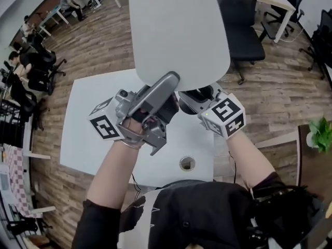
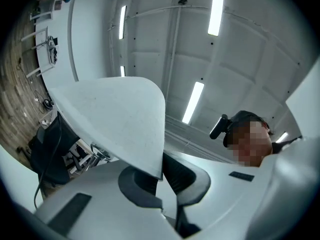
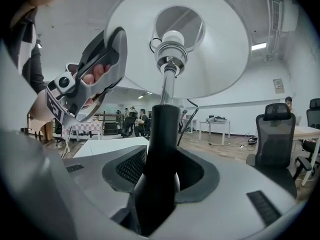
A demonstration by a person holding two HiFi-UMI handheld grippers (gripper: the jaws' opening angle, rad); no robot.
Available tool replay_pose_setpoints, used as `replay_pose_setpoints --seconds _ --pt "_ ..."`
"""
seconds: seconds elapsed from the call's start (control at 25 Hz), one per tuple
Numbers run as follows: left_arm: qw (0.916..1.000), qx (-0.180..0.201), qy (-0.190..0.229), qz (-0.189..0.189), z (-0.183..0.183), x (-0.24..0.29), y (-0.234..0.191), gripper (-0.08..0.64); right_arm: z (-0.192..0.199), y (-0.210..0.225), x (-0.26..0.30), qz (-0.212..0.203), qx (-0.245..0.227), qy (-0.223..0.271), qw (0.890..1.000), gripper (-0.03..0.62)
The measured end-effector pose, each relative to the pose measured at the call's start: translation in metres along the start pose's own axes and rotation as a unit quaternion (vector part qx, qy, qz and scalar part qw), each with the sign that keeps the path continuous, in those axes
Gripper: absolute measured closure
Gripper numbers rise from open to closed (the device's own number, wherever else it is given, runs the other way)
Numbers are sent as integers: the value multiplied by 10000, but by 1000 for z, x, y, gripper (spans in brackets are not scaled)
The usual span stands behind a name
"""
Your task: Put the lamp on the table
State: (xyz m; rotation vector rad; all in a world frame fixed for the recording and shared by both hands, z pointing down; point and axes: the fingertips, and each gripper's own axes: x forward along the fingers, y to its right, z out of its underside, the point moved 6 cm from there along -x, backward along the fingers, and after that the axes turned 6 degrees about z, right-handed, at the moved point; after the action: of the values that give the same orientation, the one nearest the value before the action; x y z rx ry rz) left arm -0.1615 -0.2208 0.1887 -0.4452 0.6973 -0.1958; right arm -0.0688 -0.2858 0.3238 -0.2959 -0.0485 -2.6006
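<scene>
One lamp, one table, two tools

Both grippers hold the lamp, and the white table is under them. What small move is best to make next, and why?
Probably lower the lamp slowly, both grippers moving together. The right gripper is shut on the black stem, and the left gripper pinches the rim of the shade. The head view shows both over the white table. The lamp's foot is hidden, so go gently.
</scene>
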Motion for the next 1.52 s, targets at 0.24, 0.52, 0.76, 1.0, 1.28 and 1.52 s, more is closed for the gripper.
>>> replay_pose_setpoints --seconds 0.24,0.52,0.76,1.0,1.28,1.52 --pt "9987 48 89 -500 -5 -2 -42 547 13 28 40 -317 27 6 9995 408" --pt "9968 -121 273 -737 11 -32 -62 546 45 26 65 -433 -137 -124 9989 408" --pt "9947 -146 475 -903 26 -60 -70 546 67 16 79 -619 -188 -199 9977 408" --pt "9912 -90 699 -1124 37 -74 -70 546 80 9 89 -676 -264 -190 9972 408" --pt "9882 -175 683 -1357 65 -54 -102 546 110 41 83 -665 -115 -171 9976 408" --pt "9877 -309 668 -1380 79 -53 -109 546 124 46 78 -650 -63 -145 9978 408"
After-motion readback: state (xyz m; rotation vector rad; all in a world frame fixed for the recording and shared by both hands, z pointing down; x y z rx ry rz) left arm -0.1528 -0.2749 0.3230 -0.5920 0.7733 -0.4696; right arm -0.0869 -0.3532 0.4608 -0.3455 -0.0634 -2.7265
